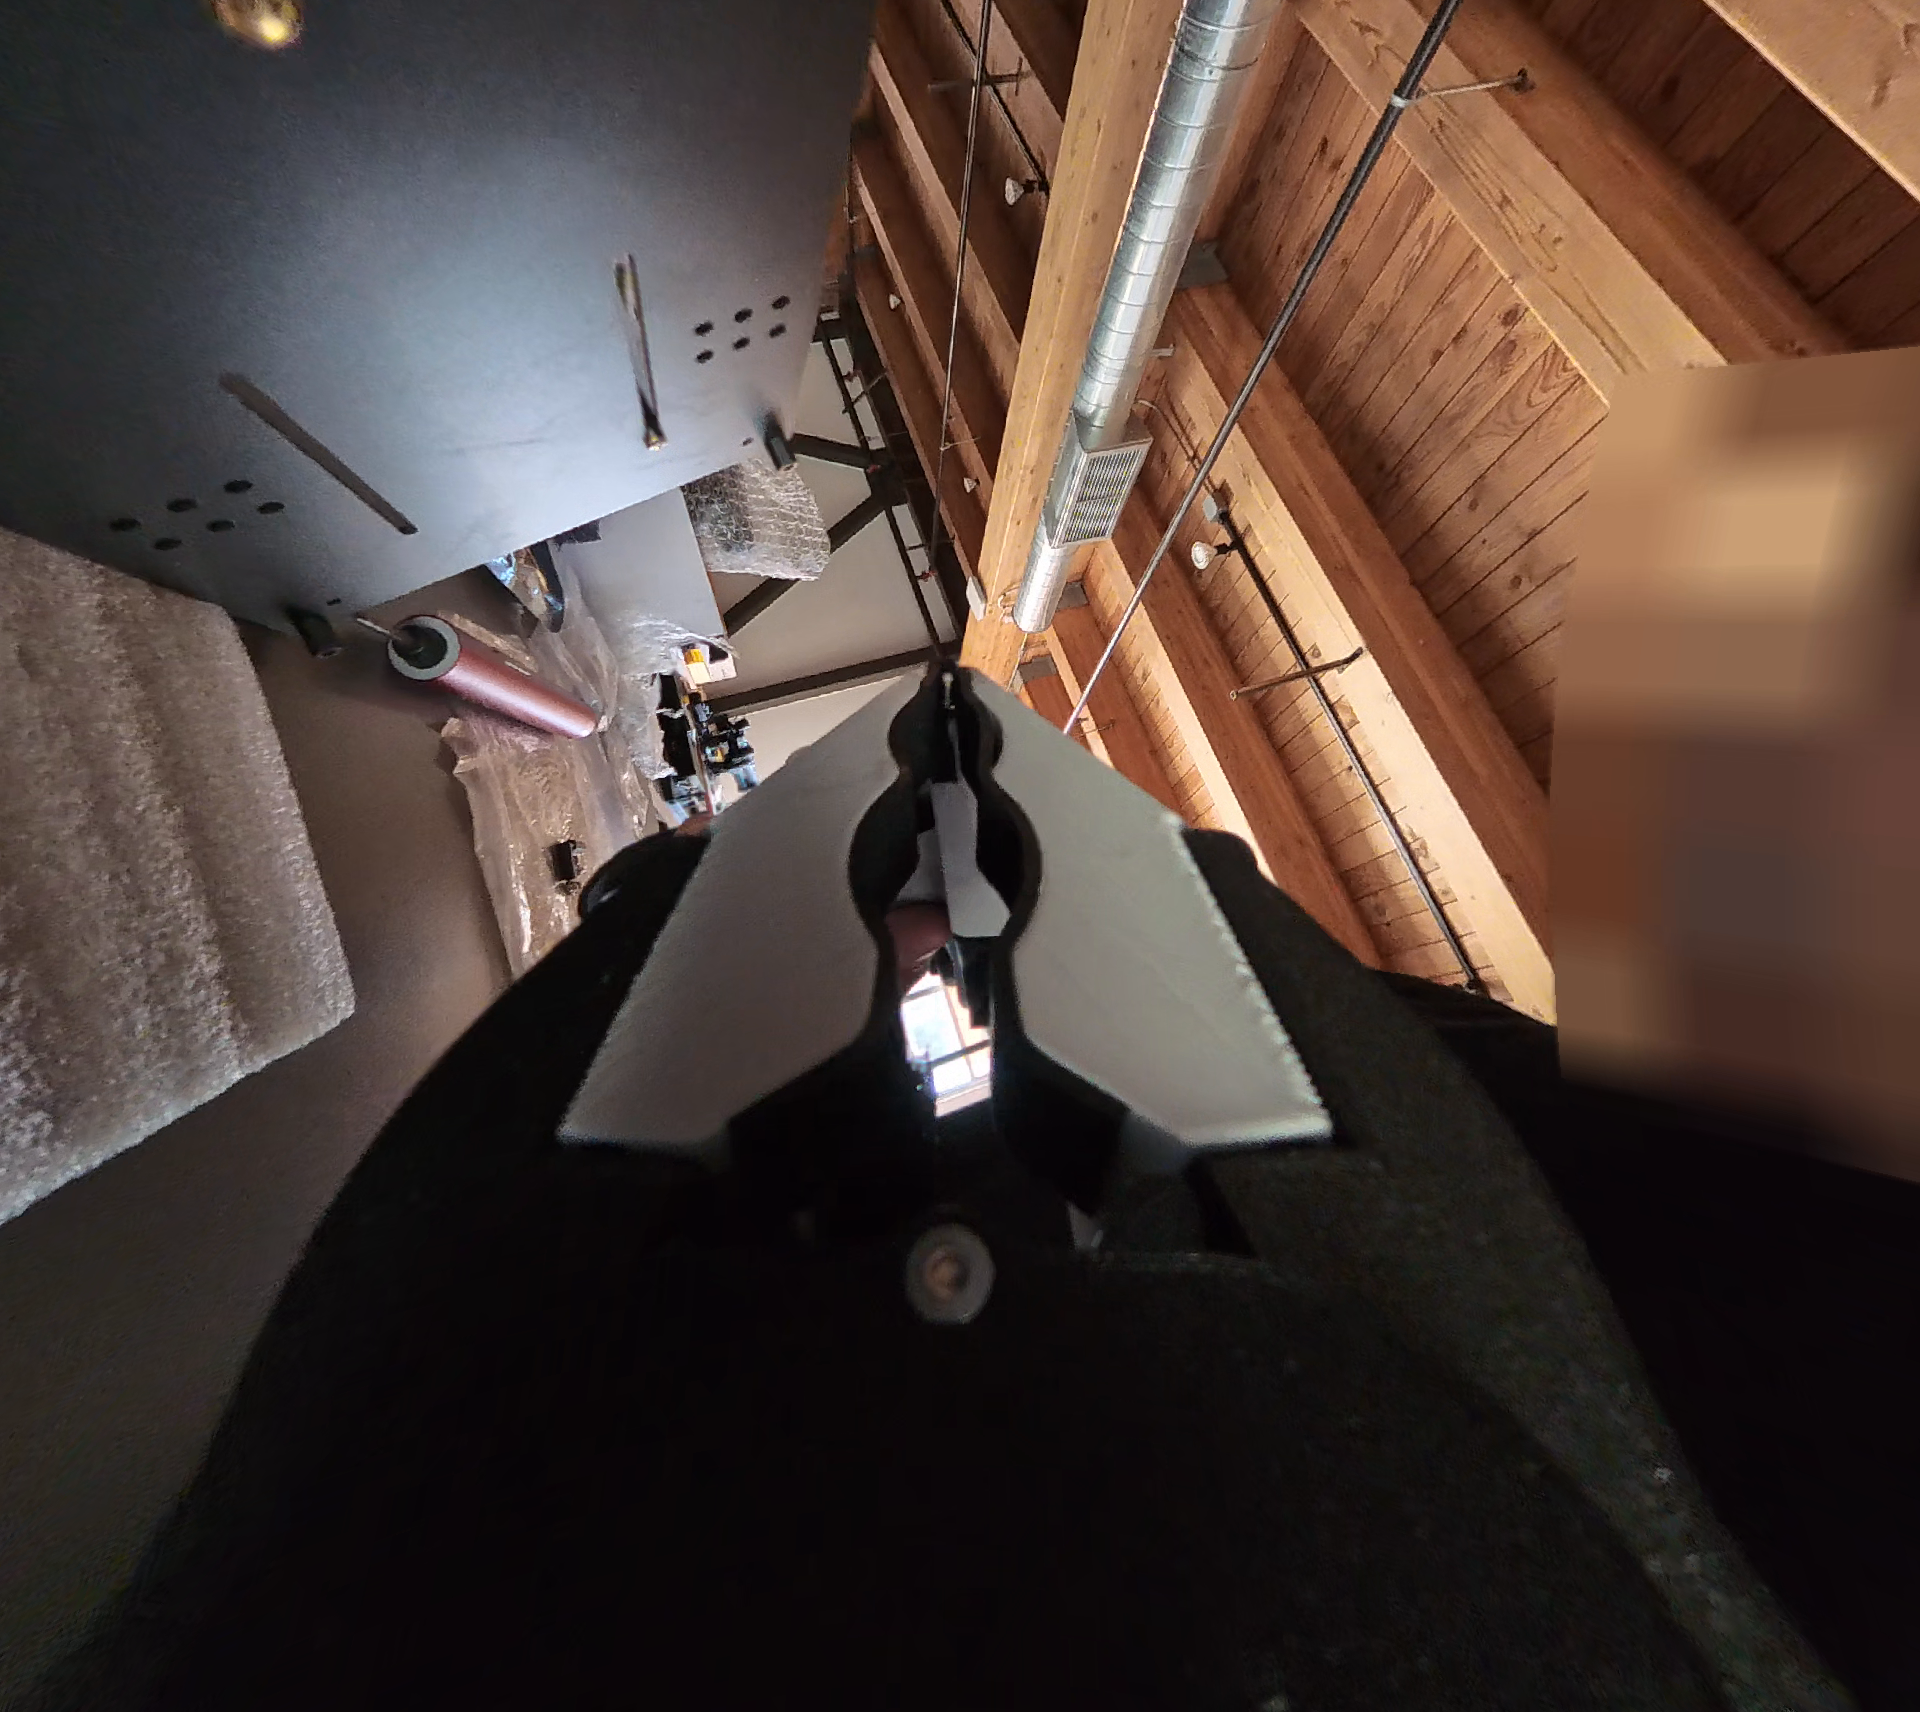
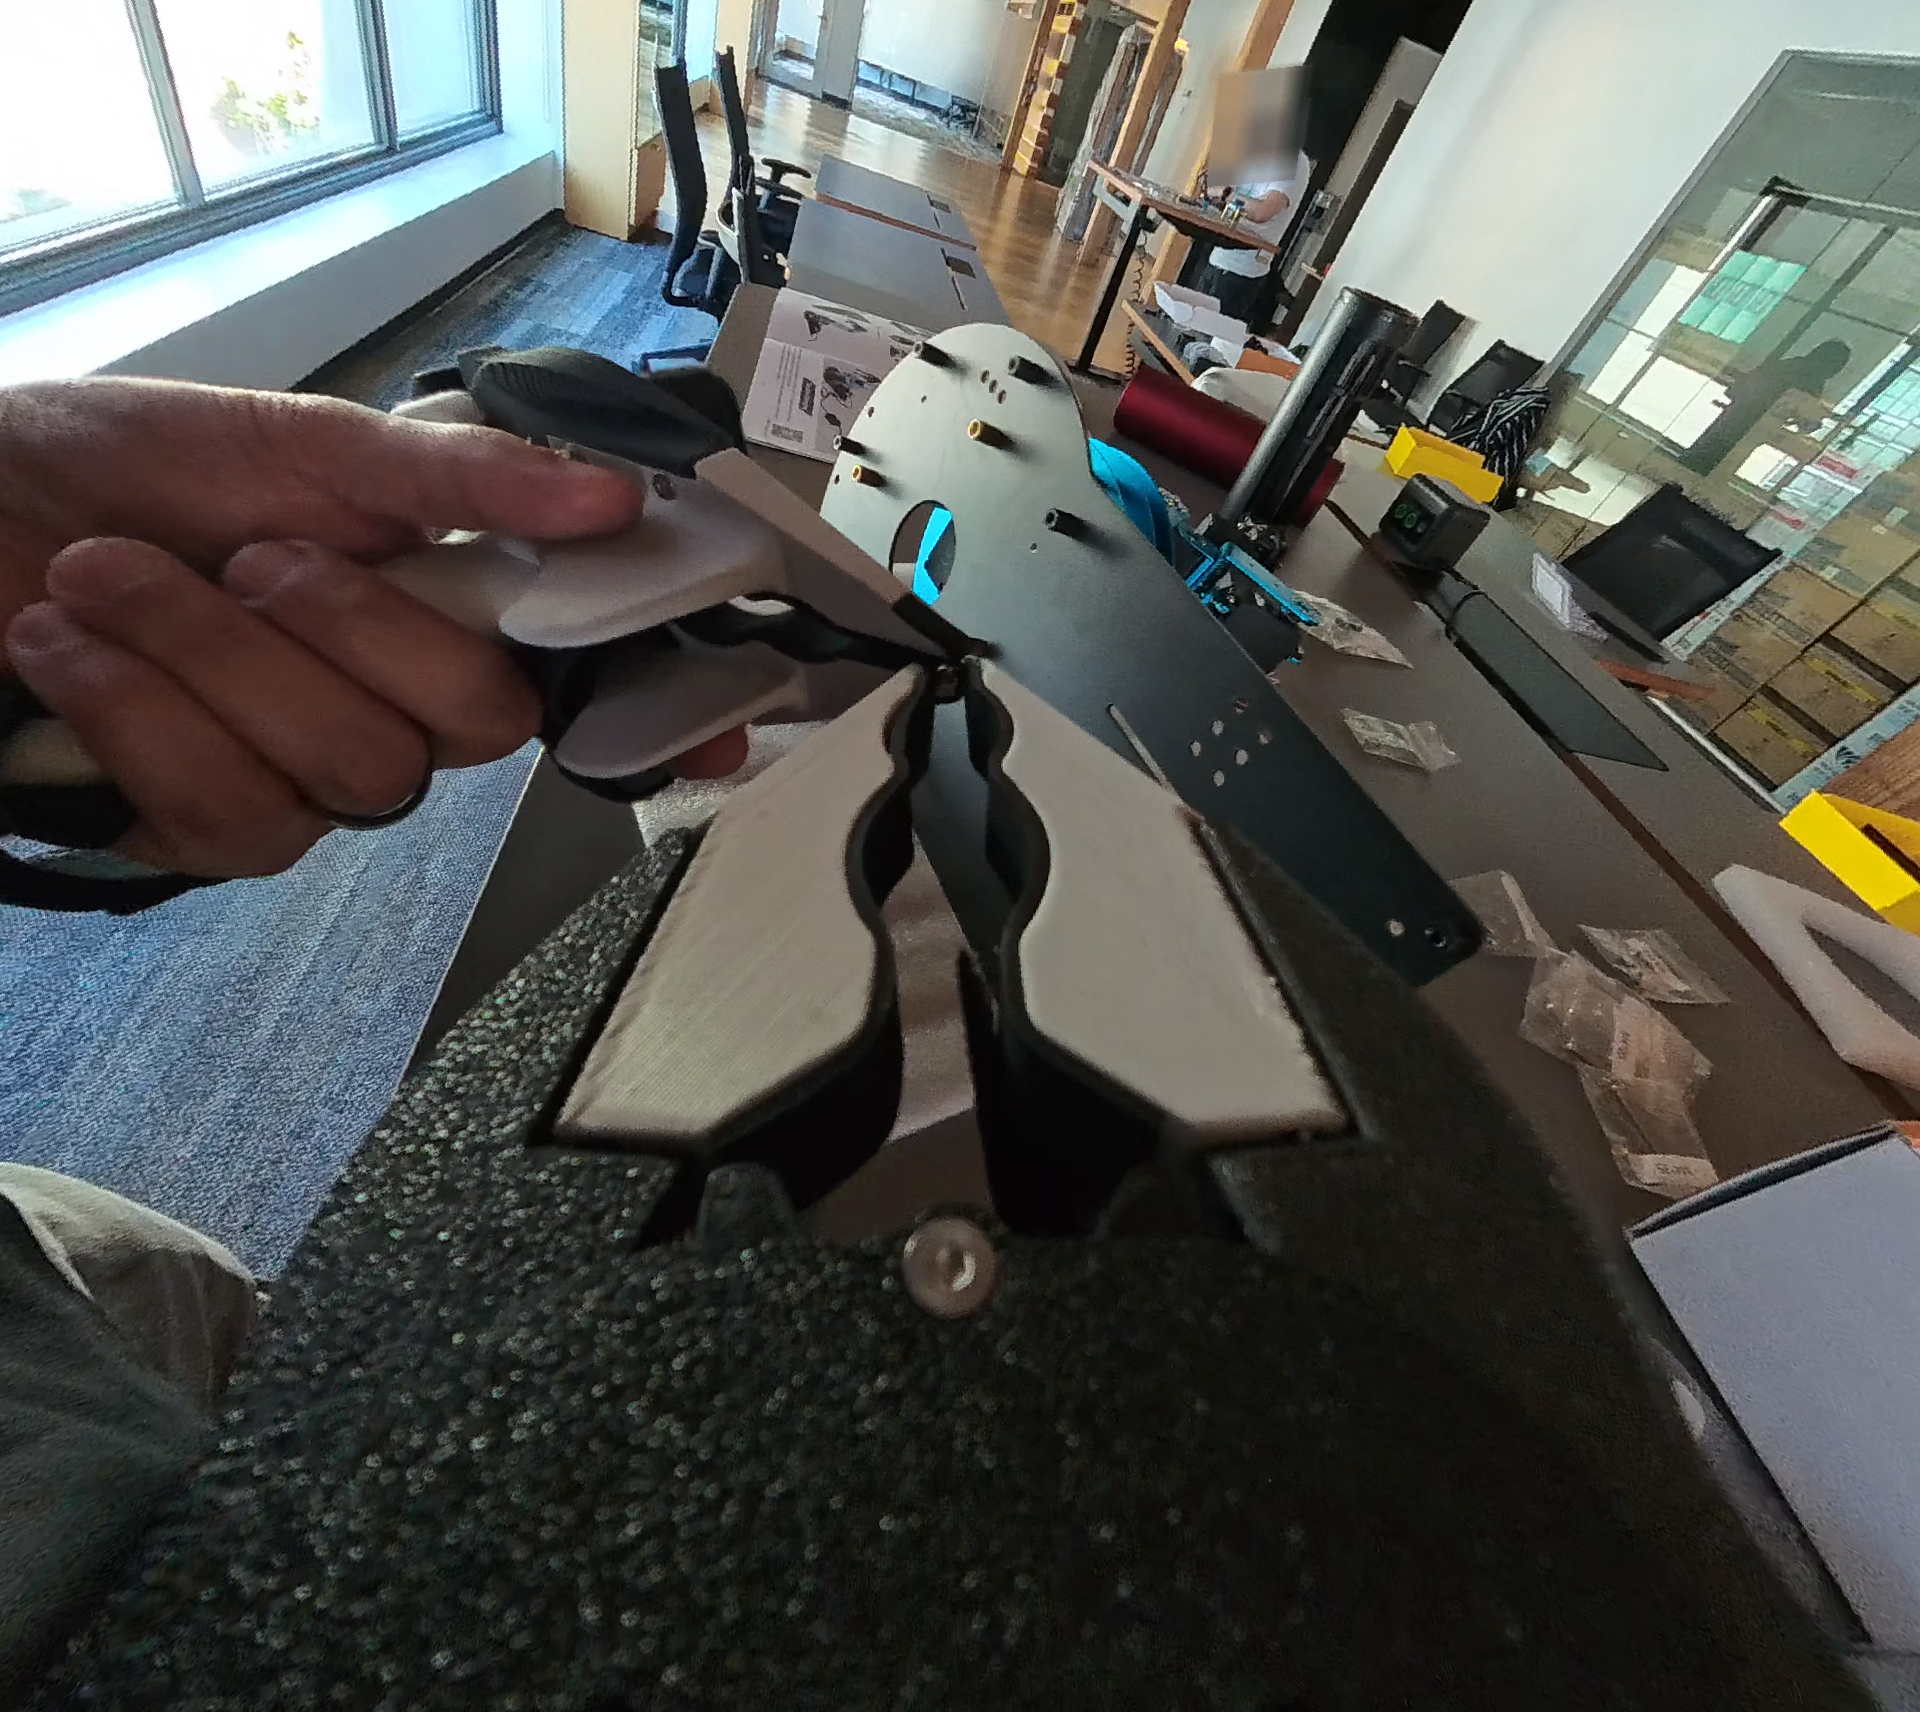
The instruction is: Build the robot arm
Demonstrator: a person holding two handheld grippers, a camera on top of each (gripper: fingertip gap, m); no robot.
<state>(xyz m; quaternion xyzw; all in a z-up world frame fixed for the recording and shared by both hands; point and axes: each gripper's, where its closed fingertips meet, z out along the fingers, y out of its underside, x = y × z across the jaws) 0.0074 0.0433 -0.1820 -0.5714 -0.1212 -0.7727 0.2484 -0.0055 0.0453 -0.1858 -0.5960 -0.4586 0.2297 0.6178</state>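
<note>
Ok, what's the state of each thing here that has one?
left gripper: jaws shut, pointed up at the ceiling.
right gripper: jaws pinched on a small part at their tips.
black plate: tilted, standoffs fitted.
red roller: lying on its side.

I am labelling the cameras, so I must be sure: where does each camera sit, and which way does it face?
Left wrist view: on the left tongs, facing up past the black plate to the wooden ceiling; its own tongs show, tips together.
Right wrist view: on the right tongs, facing along the table into the office; its own tongs and the left hand show.
Shared: the plate, the red tube and the left tongs.
</note>
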